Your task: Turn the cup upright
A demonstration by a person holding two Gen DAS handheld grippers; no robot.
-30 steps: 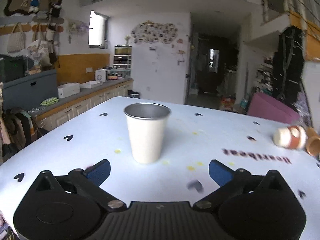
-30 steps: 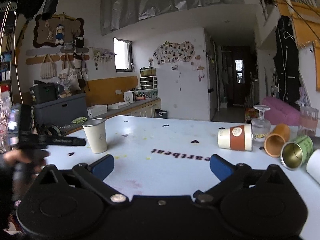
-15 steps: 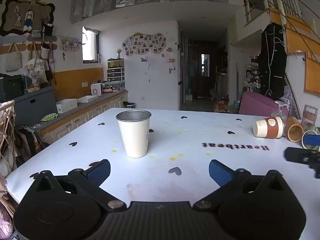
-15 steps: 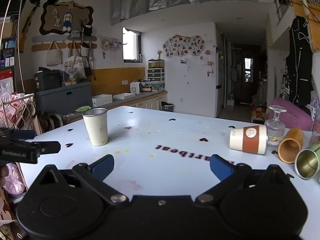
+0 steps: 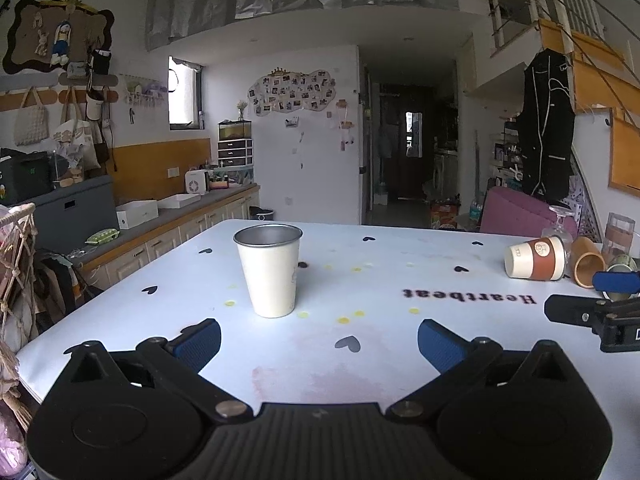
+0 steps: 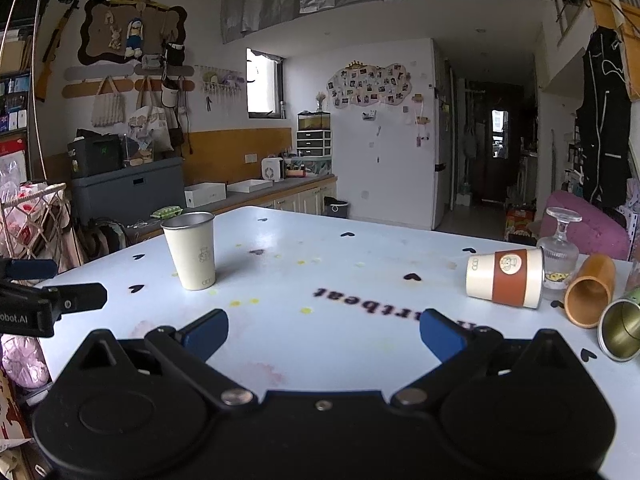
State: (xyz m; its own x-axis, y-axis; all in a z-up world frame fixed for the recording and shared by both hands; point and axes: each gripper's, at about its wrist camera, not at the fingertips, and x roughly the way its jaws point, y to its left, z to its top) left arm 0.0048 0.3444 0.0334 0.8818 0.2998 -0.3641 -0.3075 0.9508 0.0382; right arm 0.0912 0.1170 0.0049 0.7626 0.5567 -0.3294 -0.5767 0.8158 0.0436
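On the table (image 5: pixel 400 248), the cup (image 5: pixel 269 270) stood upright (farther off than before); both grippers, left (image 5: pixel 319 338) and right (image 6: pixel 324 330), gaped empty.

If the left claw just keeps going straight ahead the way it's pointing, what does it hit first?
Probably nothing soon. The left claw is open and points across bare table; the upright cream cup stands left of its centre line, though depth is hard to judge, so its left finger might brush it.

Left gripper (image 5: pixel 319 338) and right gripper (image 6: pixel 323 330): matte black linkage arms, 2 blue finger pads each, silver pivot screws, ribbed base.
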